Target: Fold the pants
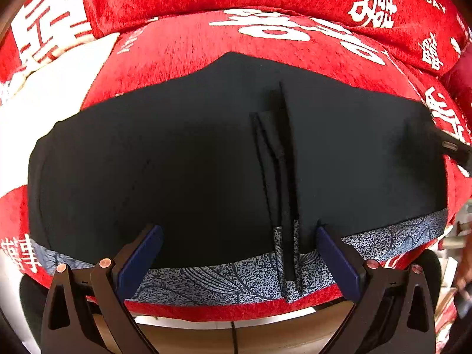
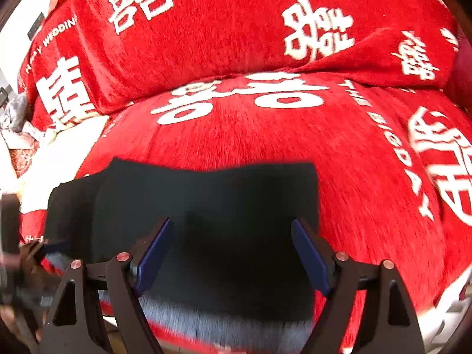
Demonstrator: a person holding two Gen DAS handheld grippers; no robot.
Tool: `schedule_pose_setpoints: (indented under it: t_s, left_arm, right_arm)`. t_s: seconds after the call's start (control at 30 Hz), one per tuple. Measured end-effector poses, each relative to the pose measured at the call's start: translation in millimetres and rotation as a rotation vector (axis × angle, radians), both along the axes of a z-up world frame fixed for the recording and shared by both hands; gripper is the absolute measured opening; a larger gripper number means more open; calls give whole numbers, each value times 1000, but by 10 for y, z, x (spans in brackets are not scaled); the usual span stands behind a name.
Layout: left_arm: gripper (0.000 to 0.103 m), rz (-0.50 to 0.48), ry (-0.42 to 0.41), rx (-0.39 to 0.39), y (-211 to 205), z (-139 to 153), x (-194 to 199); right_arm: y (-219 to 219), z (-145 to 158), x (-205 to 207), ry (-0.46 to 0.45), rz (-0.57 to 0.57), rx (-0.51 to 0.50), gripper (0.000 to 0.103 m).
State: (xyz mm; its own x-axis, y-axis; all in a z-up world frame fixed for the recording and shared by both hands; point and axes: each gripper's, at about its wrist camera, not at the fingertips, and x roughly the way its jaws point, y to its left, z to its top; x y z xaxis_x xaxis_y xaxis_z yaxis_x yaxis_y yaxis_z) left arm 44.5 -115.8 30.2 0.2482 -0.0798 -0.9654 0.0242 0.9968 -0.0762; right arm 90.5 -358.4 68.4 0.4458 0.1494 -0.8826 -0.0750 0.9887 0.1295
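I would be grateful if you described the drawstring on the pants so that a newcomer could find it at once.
Start at the red plush sofa cover with white characters; on its seat lie the flat black pants, their blue-grey patterned waistband at the near edge. The black drawstring cord runs from mid-fabric down across that waistband, right of centre: the only narrow raised strand on the smooth cloth.

A red cover (image 2: 339, 153) printed with white characters drapes the seat and back cushion (image 2: 224, 23).

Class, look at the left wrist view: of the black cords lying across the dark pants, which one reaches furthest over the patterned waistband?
The thick flat drawstring. It runs right over the blue patterned waistband, ending near its lower edge, while the thinner cords beside it stop on the black pants.
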Motion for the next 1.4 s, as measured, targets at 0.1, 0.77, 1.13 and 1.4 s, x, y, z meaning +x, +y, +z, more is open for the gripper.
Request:
schedule_pose_setpoints:
  t_s: [0.1,0.77,1.13,1.4]
  left_arm:
    - [103,-15,-3,-12,3,-34,12]
    - [103,51,-18,-33,384,20,-109]
    - [103,242,-11,1,1136,-179,-248]
    - [103,311,-121,62,1418,85,-468]
  right_arm:
    - [201,-176,138,5,60,-135,100]
    - [813,-124,-847,-67,125,-286,103]
    - [1444,-147,-579,-117,263,-281,102]
    - [1499,102,-316,-98,185,-97,103]
